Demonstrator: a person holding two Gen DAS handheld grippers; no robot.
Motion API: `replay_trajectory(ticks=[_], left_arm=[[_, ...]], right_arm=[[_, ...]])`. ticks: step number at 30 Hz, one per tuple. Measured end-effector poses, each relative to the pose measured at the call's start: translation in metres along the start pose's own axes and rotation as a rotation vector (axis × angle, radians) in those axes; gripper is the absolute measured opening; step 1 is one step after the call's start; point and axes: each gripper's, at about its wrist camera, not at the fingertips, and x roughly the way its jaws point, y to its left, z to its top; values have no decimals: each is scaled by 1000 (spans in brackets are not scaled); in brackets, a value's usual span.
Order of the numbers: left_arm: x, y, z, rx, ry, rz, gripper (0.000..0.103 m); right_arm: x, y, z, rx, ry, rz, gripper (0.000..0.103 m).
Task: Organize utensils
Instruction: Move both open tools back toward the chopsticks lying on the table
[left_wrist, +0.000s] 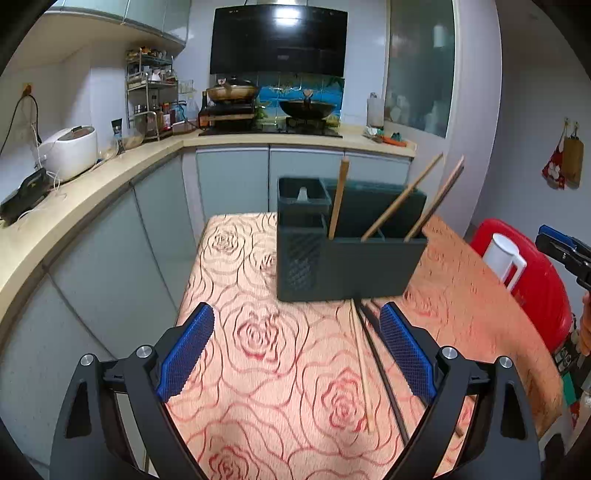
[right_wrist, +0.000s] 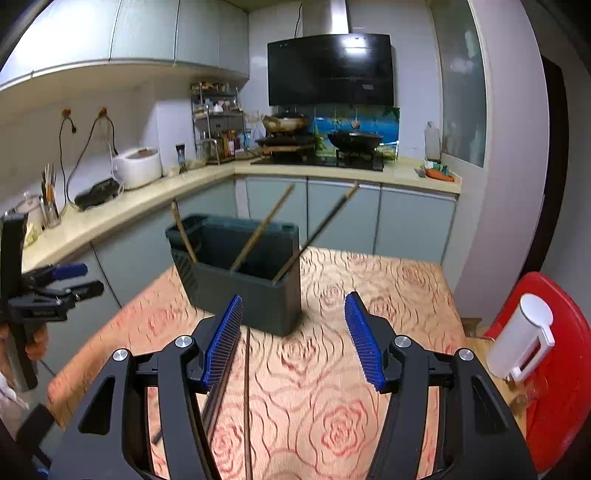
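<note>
Right wrist view shows both grippers (right_wrist: 293, 334) gaping empty above loose chopsticks (right_wrist: 246, 387), probably readying pickup toward the holder (right_wrist: 258, 299).

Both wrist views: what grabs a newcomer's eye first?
The dark utensil holder in the middle of the rose-patterned tablecloth, with three chopsticks leaning out of it at angles. Next, the loose chopsticks lying flat on the cloth in front of it, between the open blue-padded left gripper and right gripper. A red chair stands at the table's right.
</note>
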Motion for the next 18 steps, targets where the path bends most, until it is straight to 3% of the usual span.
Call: replay_trajectory(ticks=[9, 18], left_arm=[[-1, -9, -46, 48, 31, 19, 88], [5, -18, -79, 60, 77, 8, 88]], right_arm=[[0, -5, -55, 57, 60, 7, 56], [-4, -4, -84, 113, 78, 14, 56]])
